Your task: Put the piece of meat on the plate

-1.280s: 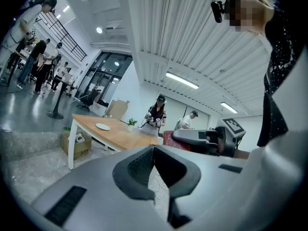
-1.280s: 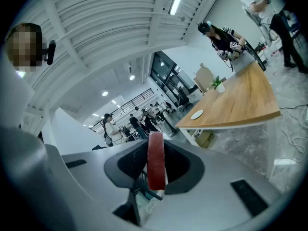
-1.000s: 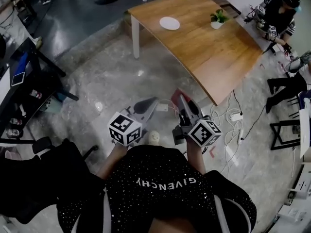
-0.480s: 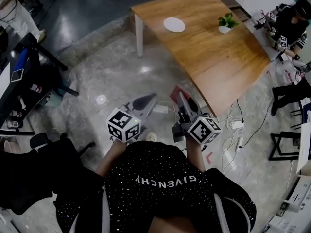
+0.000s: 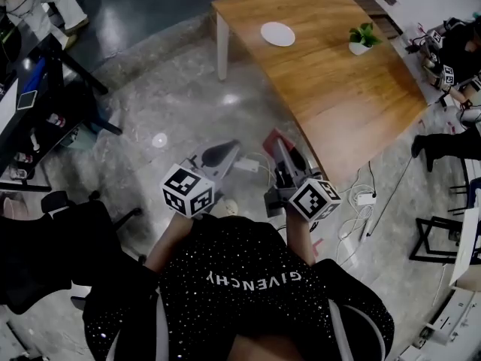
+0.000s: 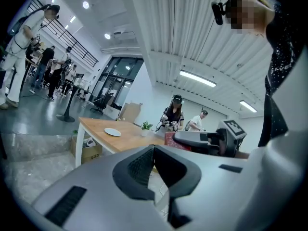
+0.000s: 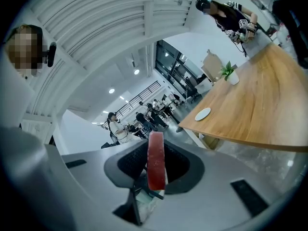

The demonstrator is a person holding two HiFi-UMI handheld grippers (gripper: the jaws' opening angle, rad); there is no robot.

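Observation:
The piece of meat (image 7: 155,160) is a red slab standing on edge, and my right gripper (image 7: 155,163) is shut on it. From the head view the meat (image 5: 272,140) sticks out ahead of the right gripper (image 5: 281,150), held over the floor just short of the wooden table (image 5: 338,89). The white plate (image 5: 278,34) lies near the table's far end, well away from both grippers; it also shows small in the right gripper view as the plate (image 7: 202,113). My left gripper (image 5: 224,153) hangs level beside the right one, its jaws together with nothing in them (image 6: 154,149).
A potted plant (image 5: 362,40) stands on the table right of the plate. Cables and a power strip (image 5: 366,199) lie on the floor by the table's near corner. A dark desk (image 5: 30,119) and chairs are at left. A seated person (image 5: 455,51) works at the table's far right.
Both grippers have moved forward together toward the table, the meat still held in the right one. The table's near edge now lies closer to the right gripper.

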